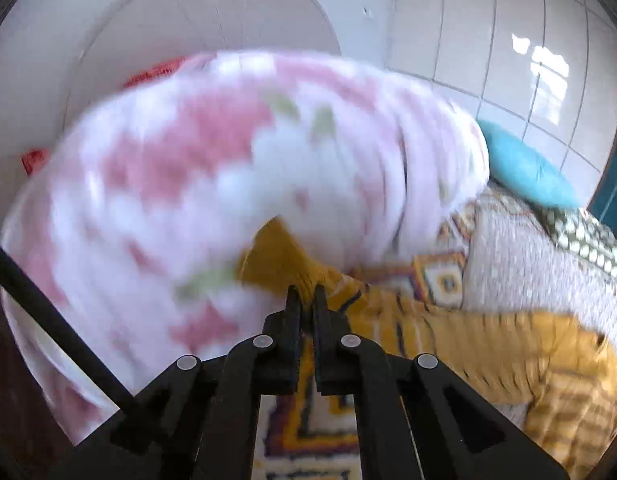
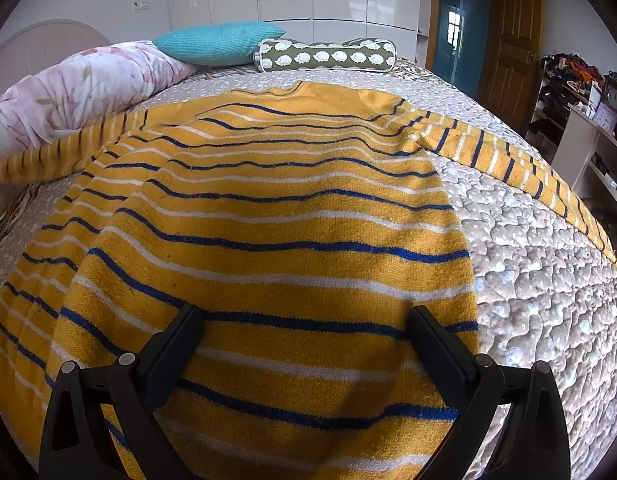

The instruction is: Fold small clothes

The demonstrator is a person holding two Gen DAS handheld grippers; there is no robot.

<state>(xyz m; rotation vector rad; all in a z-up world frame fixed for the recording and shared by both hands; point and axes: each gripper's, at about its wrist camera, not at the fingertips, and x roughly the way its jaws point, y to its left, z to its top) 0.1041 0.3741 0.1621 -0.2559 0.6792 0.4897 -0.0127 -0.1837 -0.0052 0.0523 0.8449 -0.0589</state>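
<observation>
At the far left of the bed lies a rolled pink floral quilt [image 2: 74, 84], and the left sleeve of the sweater [image 2: 268, 216] runs out along its foot. The sweater is a small knitted one, mustard yellow with thin stripes in dark blue and white, and it is spread flat with its neck toward the pillows, on the pale quilted bedspread [image 2: 528, 272]. The left gripper [image 1: 306, 292] has its jaws pressed together on a bunch of plain yellow knit, which looks like the cuff of that sleeve (the picture from this side is blurred, so I cannot say more of the fabric there), and the striped sleeve hangs away to the right from the pinch, in front of the quilt. In the middle, the body of the sweater shows soft waves across the chest, and its lower part is smoother. The right gripper [image 2: 306, 314] stands over the lower body of the sweater with its jaws wide apart; the fingers [image 2: 180, 344] are at the cloth but they hold nothing between them. Behind the neck I see a turquoise cushion [image 2: 218, 42] and, just beside it, an olive bolster [image 2: 328, 56] with white figures. To the right, the other sleeve lies stretched out over the bedspread toward the edge of the bed.
</observation>
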